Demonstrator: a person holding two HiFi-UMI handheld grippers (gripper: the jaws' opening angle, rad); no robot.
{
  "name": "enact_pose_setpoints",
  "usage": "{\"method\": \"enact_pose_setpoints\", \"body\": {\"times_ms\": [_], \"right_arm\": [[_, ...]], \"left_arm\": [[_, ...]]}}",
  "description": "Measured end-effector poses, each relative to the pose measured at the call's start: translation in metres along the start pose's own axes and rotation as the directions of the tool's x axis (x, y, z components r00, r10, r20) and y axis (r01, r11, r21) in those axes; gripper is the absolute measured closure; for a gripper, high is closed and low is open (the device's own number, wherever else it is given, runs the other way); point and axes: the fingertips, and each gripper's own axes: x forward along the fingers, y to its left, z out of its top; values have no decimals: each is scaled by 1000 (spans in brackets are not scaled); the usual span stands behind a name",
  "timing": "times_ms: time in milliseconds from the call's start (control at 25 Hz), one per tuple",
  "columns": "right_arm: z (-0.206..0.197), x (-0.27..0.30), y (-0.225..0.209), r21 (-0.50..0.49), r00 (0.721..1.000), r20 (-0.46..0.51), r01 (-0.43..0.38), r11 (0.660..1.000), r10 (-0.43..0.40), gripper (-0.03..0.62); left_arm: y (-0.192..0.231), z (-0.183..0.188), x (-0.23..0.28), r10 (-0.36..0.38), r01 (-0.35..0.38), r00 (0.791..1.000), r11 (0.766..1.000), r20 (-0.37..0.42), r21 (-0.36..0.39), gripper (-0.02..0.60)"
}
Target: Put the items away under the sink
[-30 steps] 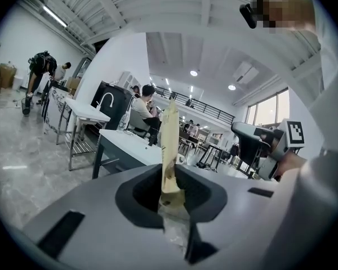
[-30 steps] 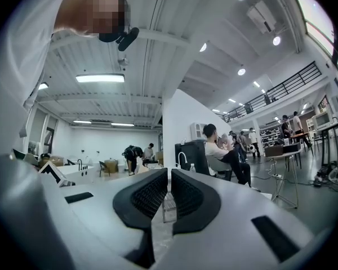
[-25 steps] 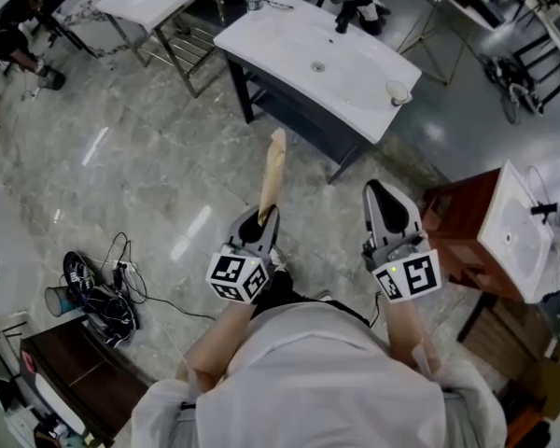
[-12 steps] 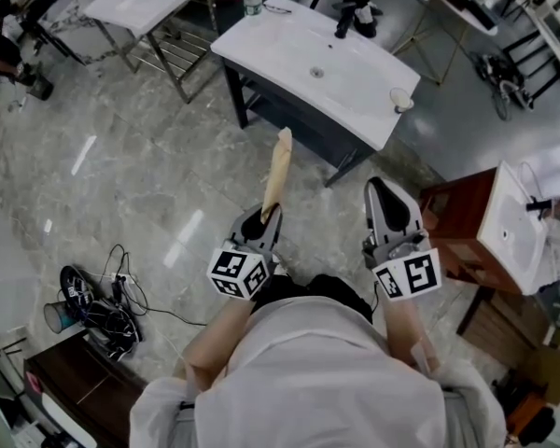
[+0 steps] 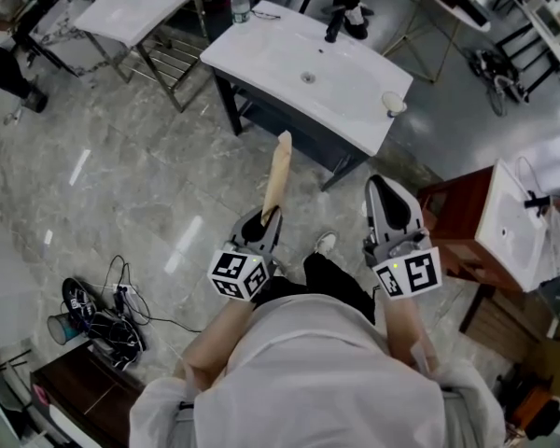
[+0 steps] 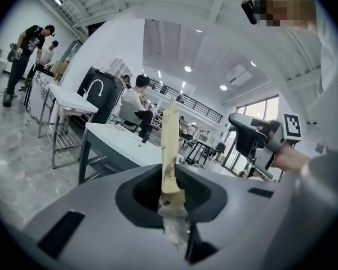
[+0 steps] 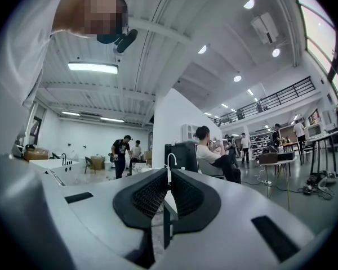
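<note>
My left gripper (image 5: 268, 216) is shut on the lower end of a long, flat tan item (image 5: 277, 171), which sticks out ahead toward the sink. In the left gripper view the tan item (image 6: 169, 145) stands upright between the dark pads (image 6: 198, 196). My right gripper (image 5: 381, 187) is level beside it, shut with nothing in it (image 7: 168, 191). The white sink (image 5: 308, 73) on a dark frame stands ahead, a black faucet (image 5: 334, 26) at its far edge. The space under it (image 5: 285, 119) is mostly hidden by the top.
On the sink are a water bottle (image 5: 239, 3) and a small cup (image 5: 390, 103). A second white sink stand (image 5: 135, 7) is at upper left, a red-brown cabinet (image 5: 457, 236) with a basin at right, and a cable tangle (image 5: 98, 311) on the marble floor.
The sink has shifted left and a little nearer as the person walks; a shoe now shows between the grippers. Both grippers hold as before.
</note>
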Motion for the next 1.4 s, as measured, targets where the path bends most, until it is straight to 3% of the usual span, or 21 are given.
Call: {"method": "enact_pose_setpoints", "body": {"times_ms": [480,840,1200,1400], "right_arm": [[-9,33,-100,38,1000,21,-7,999,6,550],[-31,75,-160,54,995,2,-101,993,101,550],[-66,100,-166,74,991,-58,-119,990,124,550],[-78,110,-150,36,993,-90,-76,996,79,550]], "left_arm": [[-5,13,72,88,-88,996,996,-6,4,529],[-2,21,129,211,-211,977,977,20,10,529],[36,7,137,292,-291,956,956,-15,23,529],[69,-6,135,271,-270,961,962,-48,26,529]]}}
